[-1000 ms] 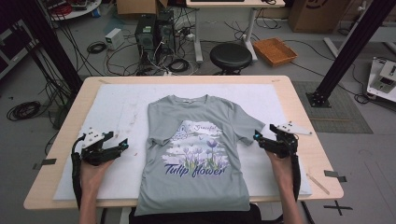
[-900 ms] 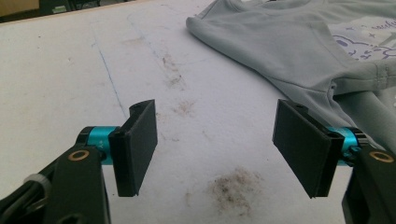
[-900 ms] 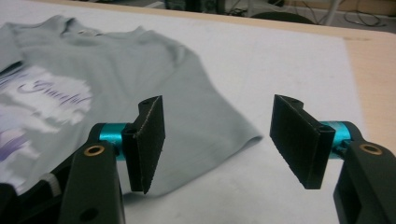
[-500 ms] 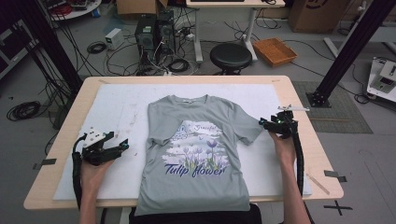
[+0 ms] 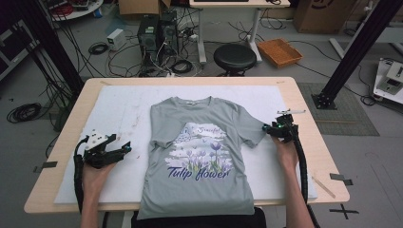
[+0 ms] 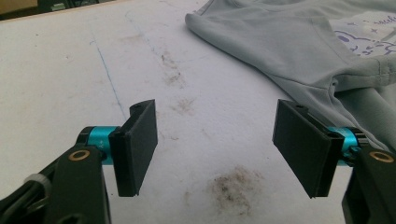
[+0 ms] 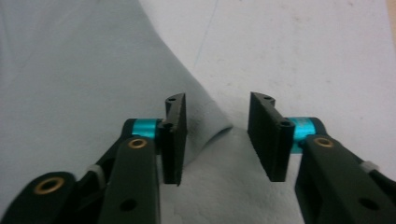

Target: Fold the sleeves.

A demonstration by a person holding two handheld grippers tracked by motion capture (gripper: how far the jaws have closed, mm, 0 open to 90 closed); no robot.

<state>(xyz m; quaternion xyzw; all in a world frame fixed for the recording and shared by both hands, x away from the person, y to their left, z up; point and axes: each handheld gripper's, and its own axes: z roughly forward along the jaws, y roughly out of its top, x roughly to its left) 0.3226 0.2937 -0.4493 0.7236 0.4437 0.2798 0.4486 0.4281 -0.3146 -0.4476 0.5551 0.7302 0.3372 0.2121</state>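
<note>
White padding (image 5: 119, 114) is spread over the wooden tabletop (image 5: 304, 99), and a grey T-shirt (image 5: 199, 190) is laid flat in the middle of it. The right tool (image 5: 267, 128) is held wide apart at the sleeve edge (image 7: 205, 121). The left tool (image 5: 124, 148) is held wide apart over bare padding, just beside the shirt.

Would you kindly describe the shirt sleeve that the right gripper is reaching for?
On the wooden table, a grey T-shirt lies flat on a white mat. Its short sleeve nearest the right gripper points at the open jaws, unlike the other sleeve, far from any gripper.
</note>
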